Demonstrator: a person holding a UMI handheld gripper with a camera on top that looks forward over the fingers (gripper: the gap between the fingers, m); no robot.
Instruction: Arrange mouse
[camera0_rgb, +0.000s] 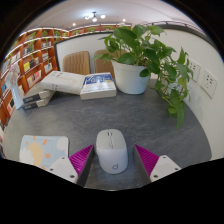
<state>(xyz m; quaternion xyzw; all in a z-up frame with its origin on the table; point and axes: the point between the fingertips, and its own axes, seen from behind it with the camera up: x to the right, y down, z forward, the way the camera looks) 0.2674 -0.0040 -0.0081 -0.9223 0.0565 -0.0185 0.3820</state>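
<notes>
A white computer mouse (111, 149) lies on the grey table (100, 113), its rear end toward me. It sits between the two fingers of my gripper (113, 160). The left magenta pad (81, 158) and the right magenta pad (146, 159) stand apart from the mouse, with a gap of table showing at either side. The gripper is open and the mouse rests on the table on its own.
A pale mouse mat (43, 149) lies just left of the left finger. Beyond are an open book (55, 83), a closed book (98, 85) and a leafy plant in a white pot (131, 76). Bookshelves (30, 55) line the left wall.
</notes>
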